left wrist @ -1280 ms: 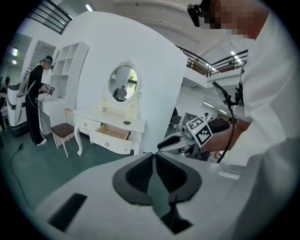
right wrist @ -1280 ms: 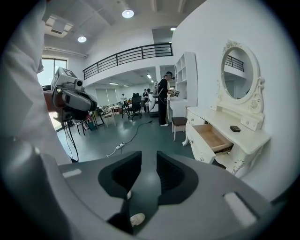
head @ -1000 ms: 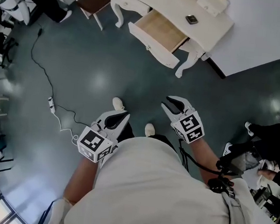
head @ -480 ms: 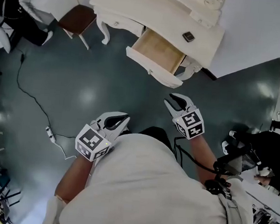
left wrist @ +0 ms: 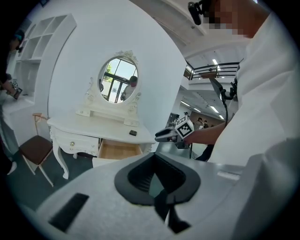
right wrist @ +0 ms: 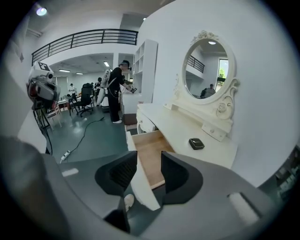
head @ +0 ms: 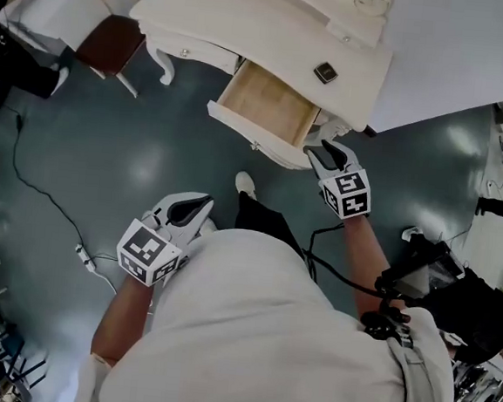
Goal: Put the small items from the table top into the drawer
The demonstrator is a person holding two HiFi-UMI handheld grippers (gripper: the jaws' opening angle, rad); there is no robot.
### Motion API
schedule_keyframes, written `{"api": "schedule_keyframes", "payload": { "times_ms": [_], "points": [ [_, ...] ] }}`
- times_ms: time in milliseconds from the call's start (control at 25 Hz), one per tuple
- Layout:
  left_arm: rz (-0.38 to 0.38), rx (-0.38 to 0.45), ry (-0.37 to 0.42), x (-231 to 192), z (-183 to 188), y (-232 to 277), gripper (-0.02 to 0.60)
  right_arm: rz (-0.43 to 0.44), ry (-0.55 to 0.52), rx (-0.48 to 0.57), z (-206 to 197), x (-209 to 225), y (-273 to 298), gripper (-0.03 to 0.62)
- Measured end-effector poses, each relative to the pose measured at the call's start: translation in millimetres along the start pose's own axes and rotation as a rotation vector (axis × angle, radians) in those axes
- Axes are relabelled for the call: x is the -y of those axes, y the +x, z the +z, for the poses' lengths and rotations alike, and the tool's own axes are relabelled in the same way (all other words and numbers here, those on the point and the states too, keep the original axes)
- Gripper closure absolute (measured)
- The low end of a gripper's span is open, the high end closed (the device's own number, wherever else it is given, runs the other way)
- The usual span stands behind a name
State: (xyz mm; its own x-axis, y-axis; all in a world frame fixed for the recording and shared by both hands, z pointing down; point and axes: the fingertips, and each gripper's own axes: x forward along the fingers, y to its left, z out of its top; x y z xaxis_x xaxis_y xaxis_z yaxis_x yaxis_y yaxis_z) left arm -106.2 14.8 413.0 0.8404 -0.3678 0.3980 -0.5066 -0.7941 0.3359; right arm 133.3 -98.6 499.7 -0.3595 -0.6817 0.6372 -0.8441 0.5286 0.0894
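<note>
On the white table (head: pixel 267 26), near its right end, lies a small dark box (head: pixel 325 72). It sits well back from the front edge, just above the open drawer (head: pixel 269 105). The drawer is pulled out, and its pale wood bottom shows.

The right claw (head: pixel 324 150) hangs just by the drawer's right front corner and points toward the table. Its two jaws have just been opening. They stand part way apart with nothing held, and the drawer front shows through the gap.

The left claw (head: pixel 200 205) is over the dark green floor (head: pixel 169 145), well away from the table. Its jaw tips meet, and it holds nothing.

A white shoe (head: pixel 246 184) shows between the two claws. A brown chair (head: pixel 108 41) stands by the table's left end, and a thin cable (head: pixel 33 194) runs across the floor at the left.
</note>
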Motion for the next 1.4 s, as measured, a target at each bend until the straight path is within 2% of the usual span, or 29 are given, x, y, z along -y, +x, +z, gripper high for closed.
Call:
{"api": "schedule_keyframes", "payload": {
  "times_ms": [400, 680, 1080, 1280, 1400],
  "points": [
    [0.102, 0.009, -0.011, -58, 87, 67, 0.581, -0.023, -0.012, -0.059, 10, 159, 97, 0.347],
    [0.202, -0.024, -0.045, -97, 93, 124, 0.581, 0.026, -0.001, -0.1, -14, 235, 190, 0.261],
    [0.245, -0.039, -0.066, -100, 112, 116, 0.581, 0.064, -0.008, -0.163, -4, 256, 234, 0.218],
    [0.267, -0.039, -0.077, -102, 115, 104, 0.581, 0.108, 0.029, -0.183, -1, 254, 237, 0.232],
    [0.271, -0.035, -0.086, -101, 110, 101, 0.581, 0.124, 0.068, -0.169, -3, 251, 236, 0.263]
  ]
}}
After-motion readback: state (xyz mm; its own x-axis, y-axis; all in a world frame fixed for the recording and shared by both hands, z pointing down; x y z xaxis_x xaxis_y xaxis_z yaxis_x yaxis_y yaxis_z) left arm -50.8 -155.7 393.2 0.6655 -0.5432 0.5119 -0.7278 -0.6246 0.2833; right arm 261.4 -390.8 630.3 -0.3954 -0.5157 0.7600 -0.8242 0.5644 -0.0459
